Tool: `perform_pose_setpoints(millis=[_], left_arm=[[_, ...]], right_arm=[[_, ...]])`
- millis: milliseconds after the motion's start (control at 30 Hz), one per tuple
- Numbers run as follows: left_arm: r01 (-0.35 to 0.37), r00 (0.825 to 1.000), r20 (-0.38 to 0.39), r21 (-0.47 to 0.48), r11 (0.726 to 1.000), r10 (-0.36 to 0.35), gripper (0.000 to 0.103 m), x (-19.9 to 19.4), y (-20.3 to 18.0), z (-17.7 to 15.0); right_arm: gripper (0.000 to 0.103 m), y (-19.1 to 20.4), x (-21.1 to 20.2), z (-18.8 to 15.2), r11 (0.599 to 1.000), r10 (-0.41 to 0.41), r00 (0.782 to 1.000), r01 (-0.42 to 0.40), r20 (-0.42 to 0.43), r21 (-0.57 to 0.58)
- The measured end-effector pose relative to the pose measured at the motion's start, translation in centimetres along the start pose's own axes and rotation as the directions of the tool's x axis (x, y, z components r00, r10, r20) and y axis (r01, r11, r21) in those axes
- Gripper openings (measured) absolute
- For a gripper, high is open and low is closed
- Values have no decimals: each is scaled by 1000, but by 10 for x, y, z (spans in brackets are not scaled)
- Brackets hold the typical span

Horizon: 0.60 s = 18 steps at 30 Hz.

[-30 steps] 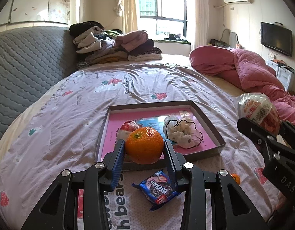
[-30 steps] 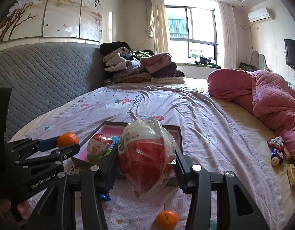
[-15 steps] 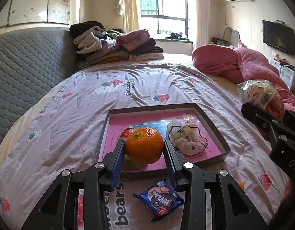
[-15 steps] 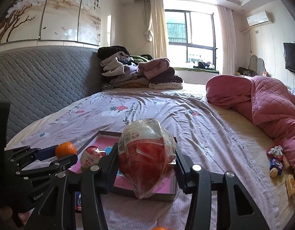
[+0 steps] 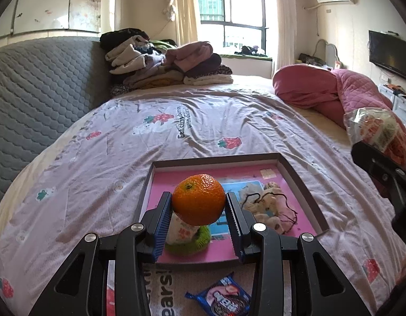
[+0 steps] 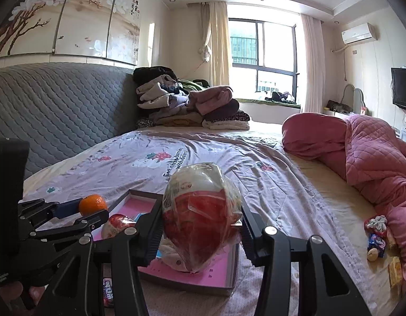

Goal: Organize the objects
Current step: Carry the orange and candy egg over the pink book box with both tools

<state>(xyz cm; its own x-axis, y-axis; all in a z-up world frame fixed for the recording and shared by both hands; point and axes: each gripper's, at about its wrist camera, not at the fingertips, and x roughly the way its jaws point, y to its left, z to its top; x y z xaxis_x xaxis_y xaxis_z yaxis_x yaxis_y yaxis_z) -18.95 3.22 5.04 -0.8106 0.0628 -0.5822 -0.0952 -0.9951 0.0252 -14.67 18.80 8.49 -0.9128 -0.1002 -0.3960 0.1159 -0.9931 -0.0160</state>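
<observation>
My left gripper (image 5: pixel 199 205) is shut on an orange (image 5: pixel 199 202) and holds it above the near left part of a pink tray (image 5: pixel 303 184) on the bed. In the tray lie a wrapped egg-shaped toy on a green base (image 5: pixel 187 237) and a pale cloth bundle with black cord (image 5: pixel 266 205). My right gripper (image 6: pixel 200 223) is shut on a plastic-wrapped red and white snack (image 6: pixel 200 216), held above the tray (image 6: pixel 192 279). The left gripper with the orange (image 6: pixel 93 204) shows at the left of the right wrist view.
A blue cookie packet (image 5: pixel 221 299) lies on the sheet before the tray. Small snacks (image 6: pixel 376 234) lie at the right by the pink quilt (image 6: pixel 361 147). Folded clothes (image 5: pixel 166 63) are piled at the bed's far end. A grey padded headboard (image 5: pixel 37 92) runs along the left.
Both grippers have moved forward over the tray with their loads; the orange now hangs above the tray's near left, and the loose orange on the sheet has left view.
</observation>
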Motion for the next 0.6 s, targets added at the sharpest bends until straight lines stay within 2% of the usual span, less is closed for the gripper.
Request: perform_pose_setpoints(millis=[400,600], left_arm=[[5,997,-81,-45,999,-9,41,48,5,3],[23,991,-128,-49,999,-29,41,68,-1,-2]], right_arm=[[51,-10,37,-2,1000,18,997,-18,-79,-6],[51,-24,66,-20,998,55,982,-47,-183,52]])
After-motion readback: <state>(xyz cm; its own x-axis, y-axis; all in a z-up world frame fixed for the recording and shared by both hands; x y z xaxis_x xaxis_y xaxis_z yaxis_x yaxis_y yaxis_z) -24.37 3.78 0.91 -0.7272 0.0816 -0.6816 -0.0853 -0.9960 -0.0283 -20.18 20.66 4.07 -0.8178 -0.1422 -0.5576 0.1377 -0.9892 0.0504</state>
